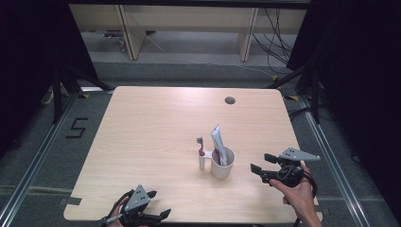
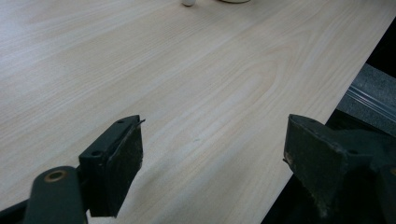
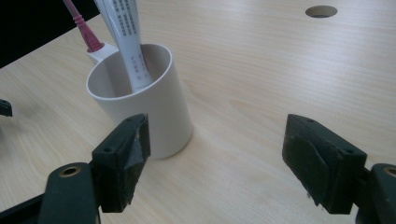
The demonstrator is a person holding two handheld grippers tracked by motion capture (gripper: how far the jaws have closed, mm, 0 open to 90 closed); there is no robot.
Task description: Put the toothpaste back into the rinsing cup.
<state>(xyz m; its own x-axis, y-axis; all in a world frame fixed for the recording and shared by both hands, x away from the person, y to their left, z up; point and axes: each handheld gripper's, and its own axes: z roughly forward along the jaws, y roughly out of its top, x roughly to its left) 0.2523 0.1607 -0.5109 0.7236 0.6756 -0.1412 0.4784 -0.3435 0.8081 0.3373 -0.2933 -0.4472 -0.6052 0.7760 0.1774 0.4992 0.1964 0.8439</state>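
Two open grippers are held at the near side of a table (image 1: 142, 123) on which a cup (image 1: 222, 163) stands.

At the near left edge, the left gripper (image 1: 153, 208) is held low with its jaws spread apart and nothing between them. Right of centre, the white cup is seen upright, a toothpaste tube (image 1: 217, 142) leaning inside it and a pink toothbrush (image 1: 200, 146) in its side holder. Just right of the cup, the right gripper (image 1: 261, 163) is held with jaws wide apart, clear of the cup.

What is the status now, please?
Left gripper and right gripper open, empty. Toothpaste tube stands in white cup, toothbrush beside. Nothing in the way.
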